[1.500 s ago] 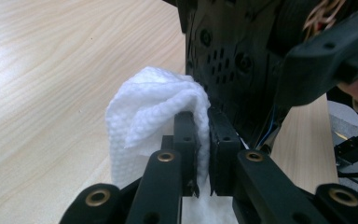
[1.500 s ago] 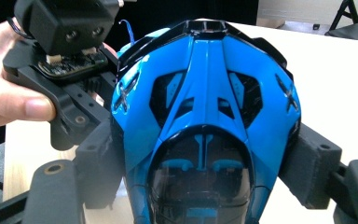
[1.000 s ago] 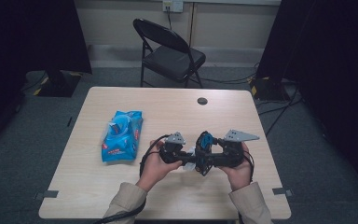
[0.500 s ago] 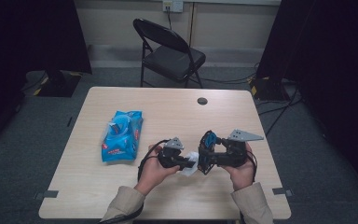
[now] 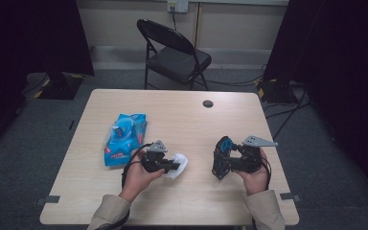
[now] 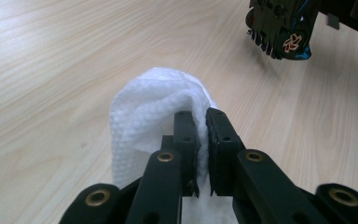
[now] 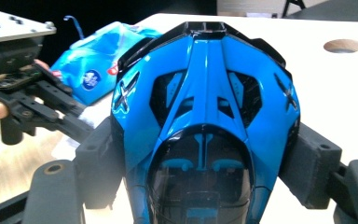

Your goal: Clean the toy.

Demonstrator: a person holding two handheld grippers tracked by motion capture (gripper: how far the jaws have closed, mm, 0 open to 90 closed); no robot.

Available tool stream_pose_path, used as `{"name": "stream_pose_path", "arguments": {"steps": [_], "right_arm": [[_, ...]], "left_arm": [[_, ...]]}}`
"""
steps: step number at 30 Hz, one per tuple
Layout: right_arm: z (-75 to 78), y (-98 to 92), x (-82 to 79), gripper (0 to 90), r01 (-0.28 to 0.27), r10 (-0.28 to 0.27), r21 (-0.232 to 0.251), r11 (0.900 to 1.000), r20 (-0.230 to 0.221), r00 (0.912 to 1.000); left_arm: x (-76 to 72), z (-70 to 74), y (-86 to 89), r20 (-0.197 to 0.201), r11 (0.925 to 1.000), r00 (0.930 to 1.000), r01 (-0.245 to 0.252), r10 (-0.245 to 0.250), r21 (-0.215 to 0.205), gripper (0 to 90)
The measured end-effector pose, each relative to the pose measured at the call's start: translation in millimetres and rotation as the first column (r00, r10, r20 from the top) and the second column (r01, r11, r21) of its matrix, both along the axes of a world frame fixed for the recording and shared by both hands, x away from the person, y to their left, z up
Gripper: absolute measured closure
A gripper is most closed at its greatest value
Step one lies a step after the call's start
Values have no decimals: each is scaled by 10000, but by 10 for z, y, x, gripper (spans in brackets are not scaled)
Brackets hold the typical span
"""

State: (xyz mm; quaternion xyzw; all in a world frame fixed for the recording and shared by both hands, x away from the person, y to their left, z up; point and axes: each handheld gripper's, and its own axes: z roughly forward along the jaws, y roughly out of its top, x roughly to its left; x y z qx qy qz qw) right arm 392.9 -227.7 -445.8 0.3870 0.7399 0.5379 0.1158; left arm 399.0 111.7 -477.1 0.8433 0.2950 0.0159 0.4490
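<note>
High view: left tool (image 5: 175,166) pinches the white wipe (image 5: 179,164); right tool (image 5: 219,164) clamps the blue toy car (image 5: 223,155), well apart.

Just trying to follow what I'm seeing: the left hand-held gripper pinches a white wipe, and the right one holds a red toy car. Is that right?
Nearly. The toy car is blue and black, not red; the right gripper view shows it clamped between the jaws of the right hand-held gripper. The rest holds: the left hand-held gripper does pinch a white wipe.
</note>
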Motion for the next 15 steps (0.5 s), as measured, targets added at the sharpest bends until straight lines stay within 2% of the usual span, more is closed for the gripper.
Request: {"name": "stream_pose_path", "arguments": {"steps": [8, 15], "right_arm": [[-78, -58, 40, 250, 408, -414, -336, 9986, -167, 9990], [-119, -56, 94, 249, 653, -662, -594, 9961, -137, 9977]], "left_arm": [[-15, -7, 70, 151, 9999, 9999, -84, 81, 151, 839], [-19, -58, 143, 101, 9998, 9999, -83, 81, 179, 839]]}}
